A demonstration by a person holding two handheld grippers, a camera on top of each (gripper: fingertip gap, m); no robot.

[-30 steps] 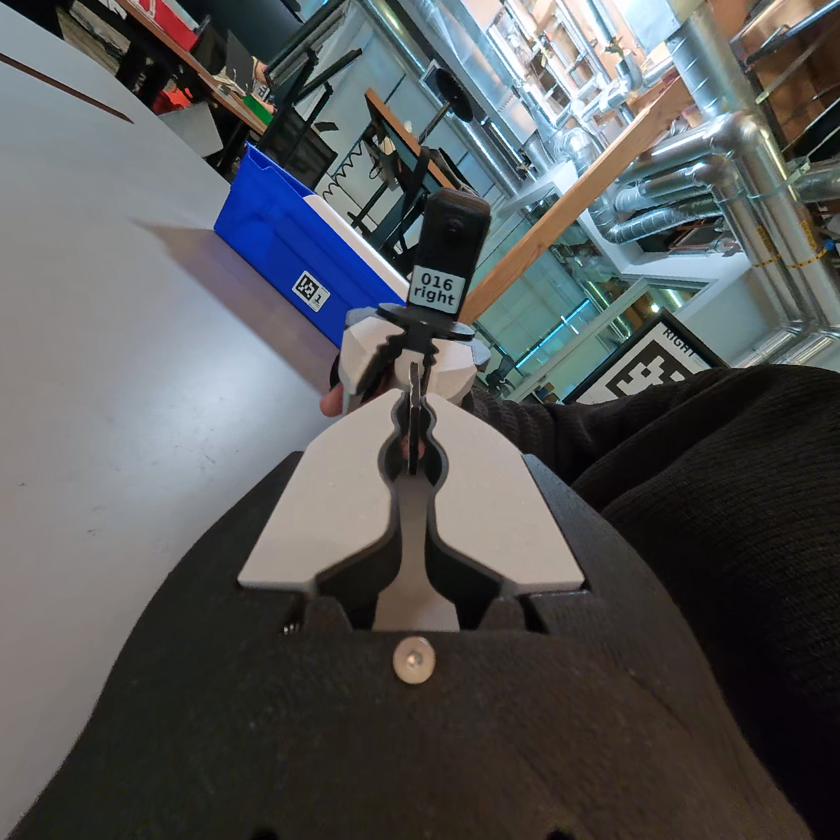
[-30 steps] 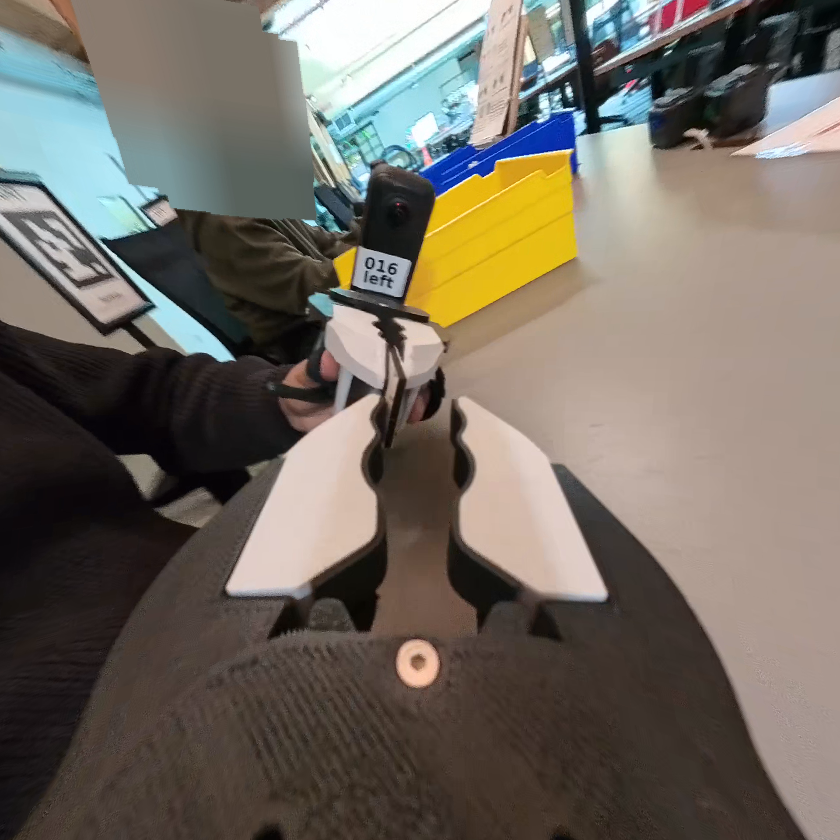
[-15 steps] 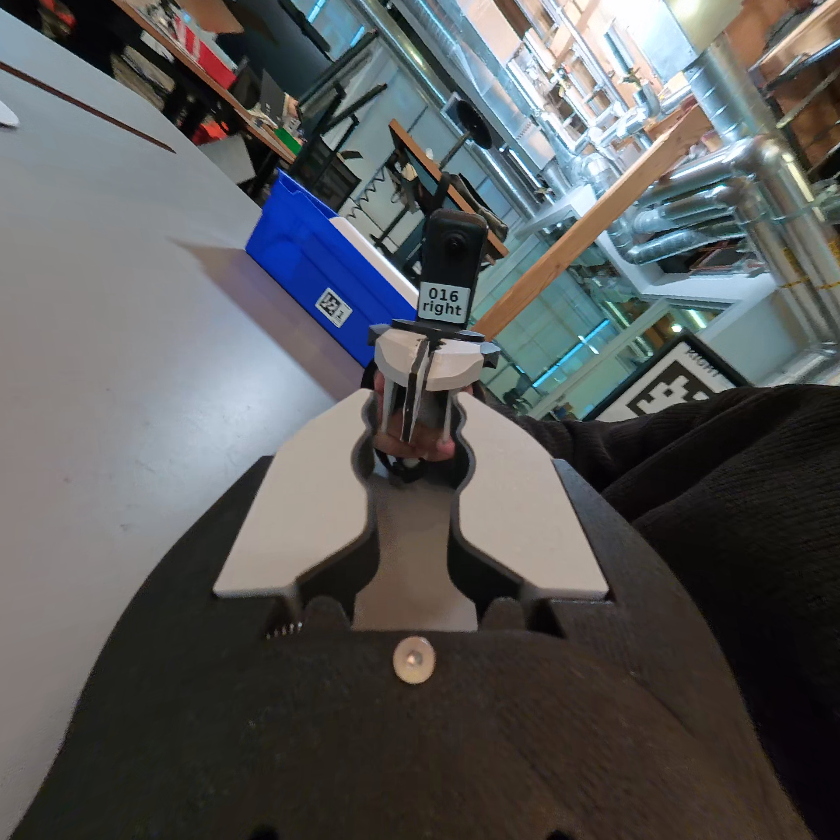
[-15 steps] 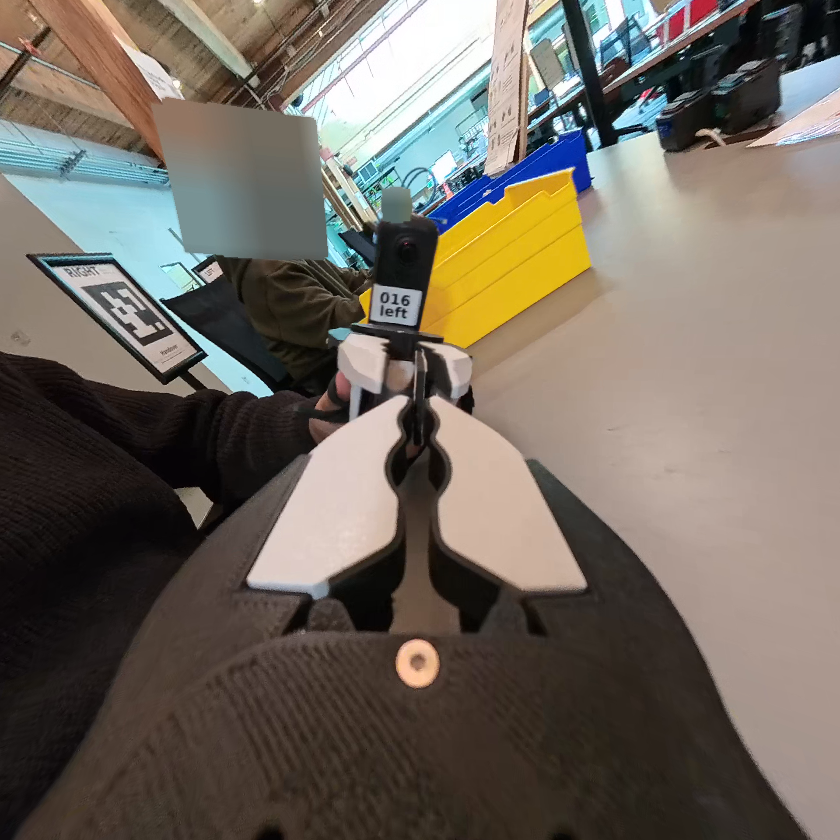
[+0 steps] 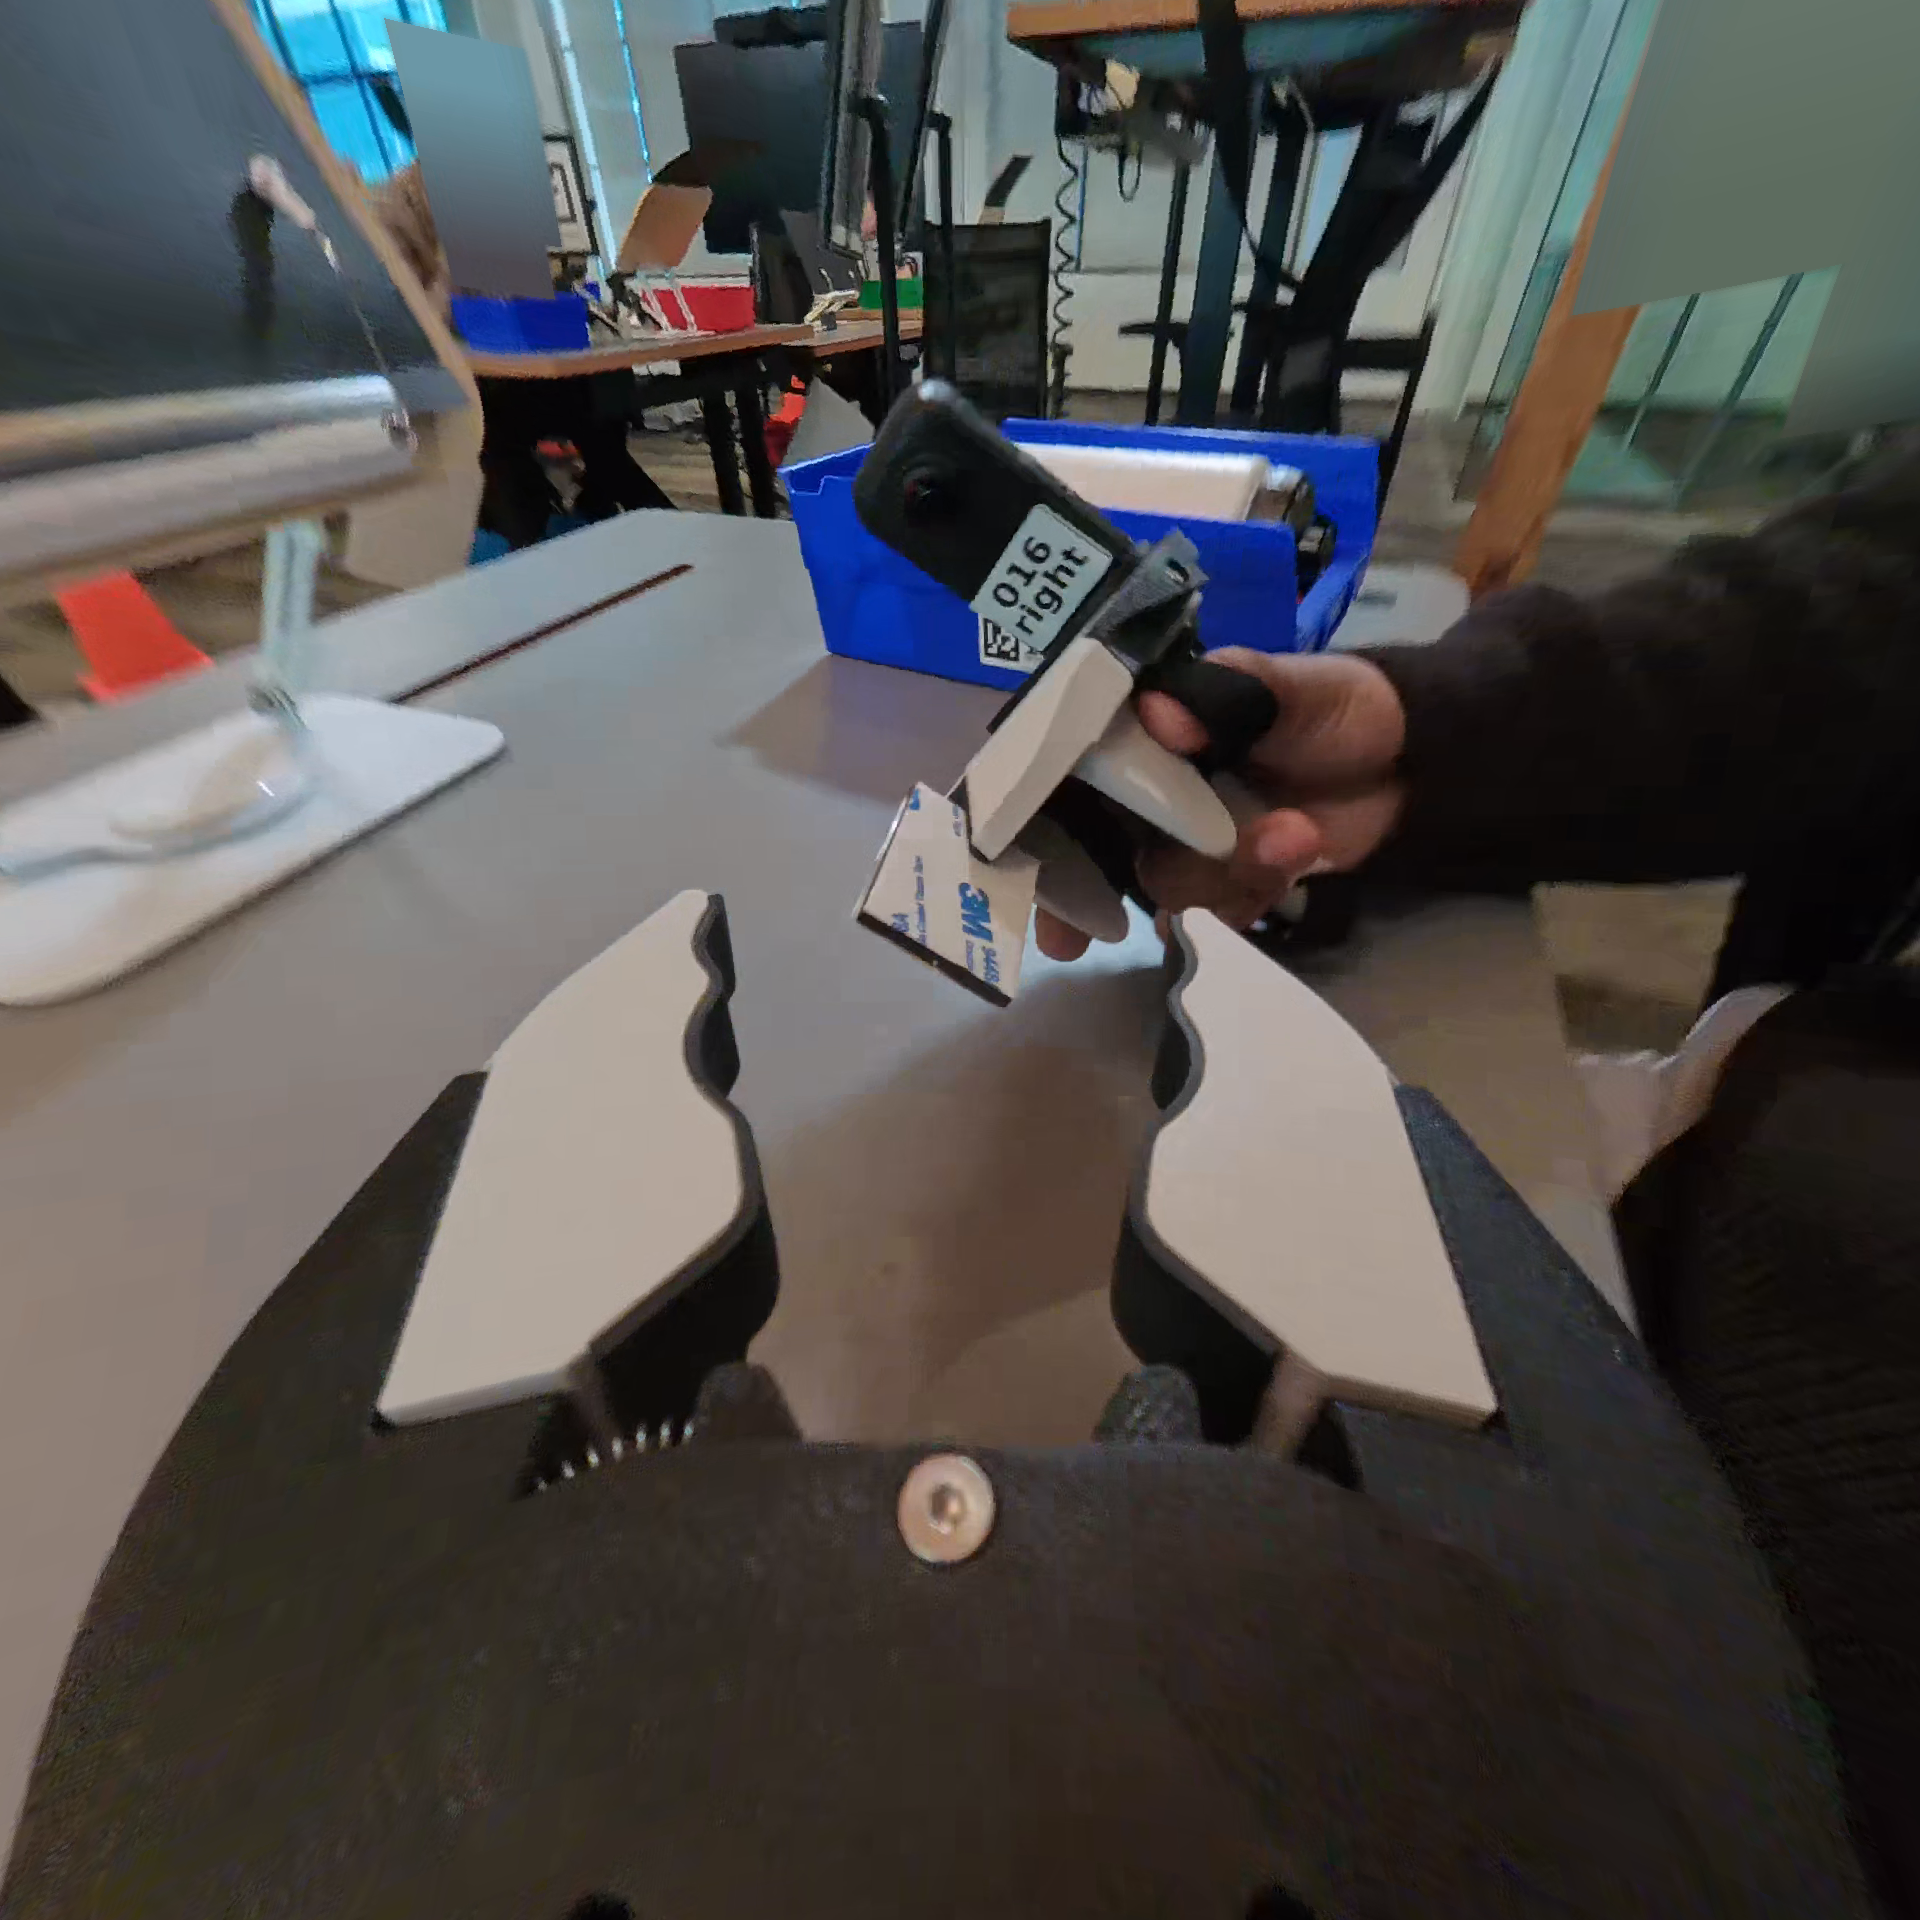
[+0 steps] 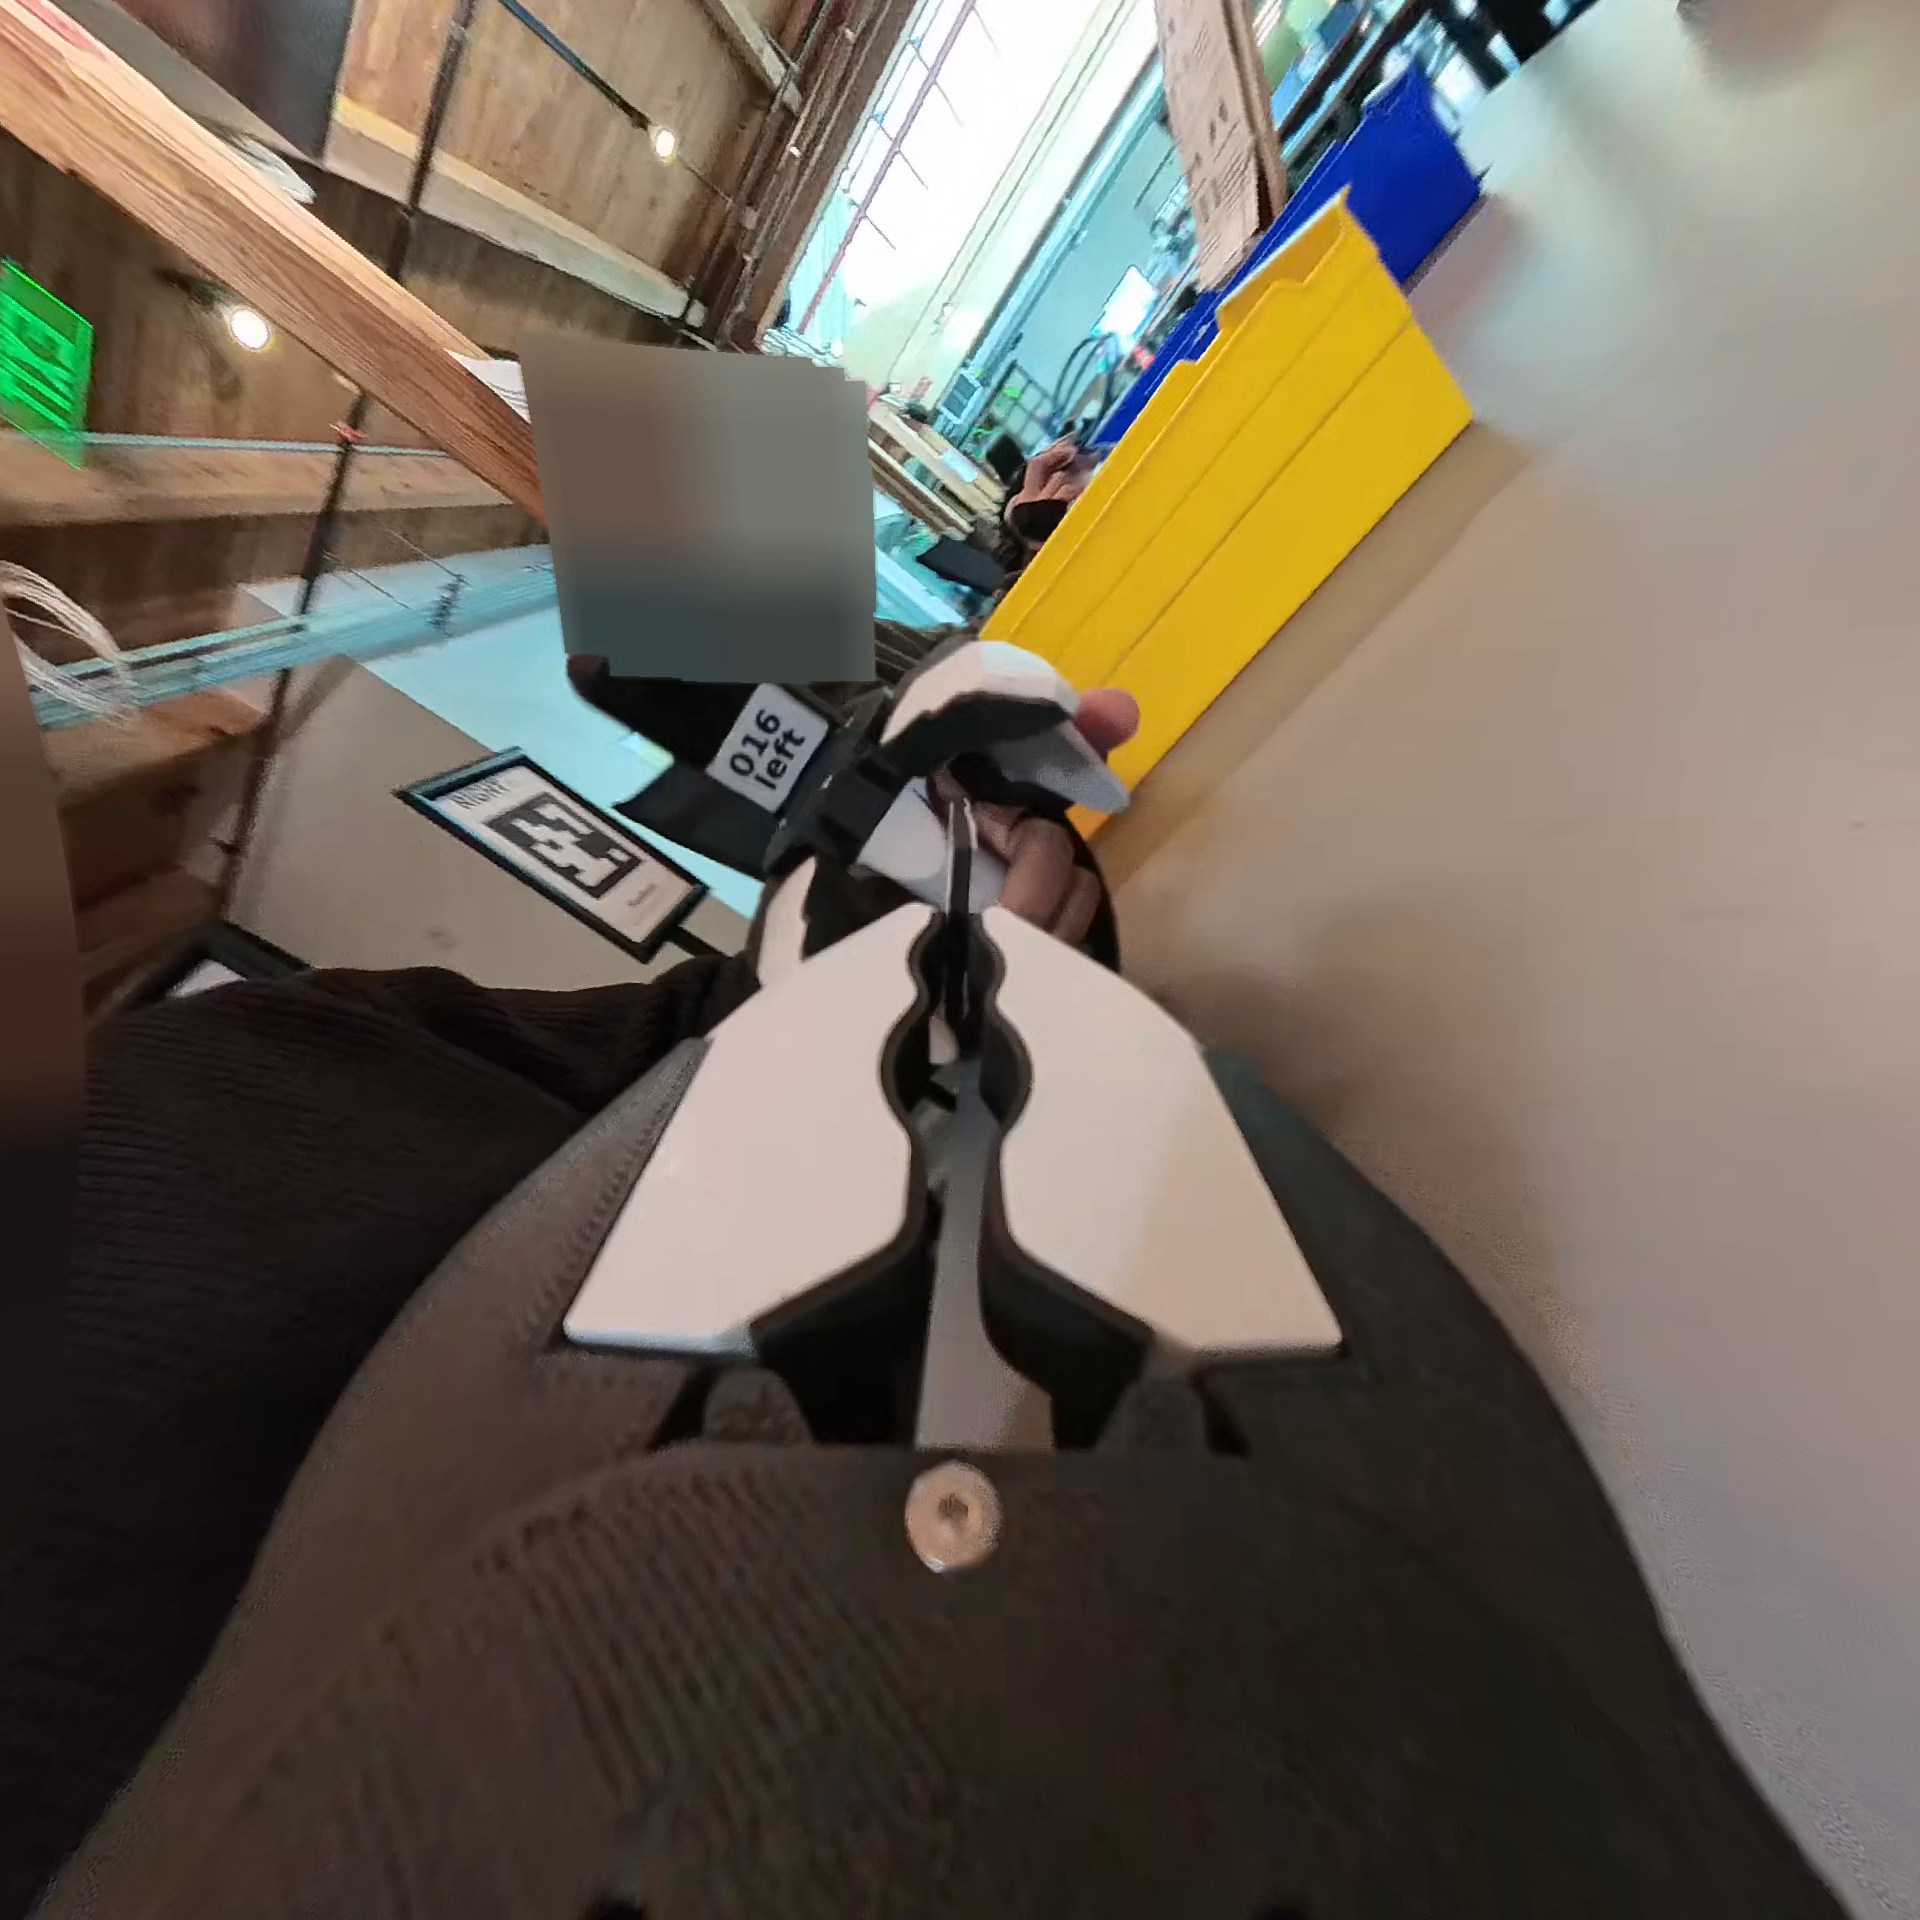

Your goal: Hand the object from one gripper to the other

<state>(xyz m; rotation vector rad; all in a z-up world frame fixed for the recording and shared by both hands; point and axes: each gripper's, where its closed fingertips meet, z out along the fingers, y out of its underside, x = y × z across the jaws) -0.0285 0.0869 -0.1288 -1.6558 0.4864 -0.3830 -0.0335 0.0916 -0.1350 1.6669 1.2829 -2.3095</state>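
The object is a thin square adhesive pad (image 5: pixel 940 899) with white printed backing and a black edge. My right gripper (image 5: pixel 982 831) is shut on its upper corner and holds it tilted above the grey table (image 5: pixel 520 935). In the right wrist view the pad (image 6: pixel 961 883) shows edge-on between the closed fingers of my right gripper (image 6: pixel 958 935). My left gripper (image 5: pixel 940 925) is wide open and empty, just below and in front of the pad, not touching it. It also shows in the right wrist view (image 6: pixel 987 748), beyond the pad, with its fingers apart.
A blue bin (image 5: pixel 1091 592) stands on the table behind the right gripper. A metal stand with a white base plate (image 5: pixel 239 800) is at the left. A yellow bin (image 6: pixel 1247 499) and a framed marker sign (image 6: pixel 561 842) show in the right wrist view. Only a small space, under 4 cm, lies between the two pairs of fingers.
My left gripper let go of the pad and opened wide. My right gripper closed on the pad and now holds it alone. The two grippers have drawn apart and tilted.
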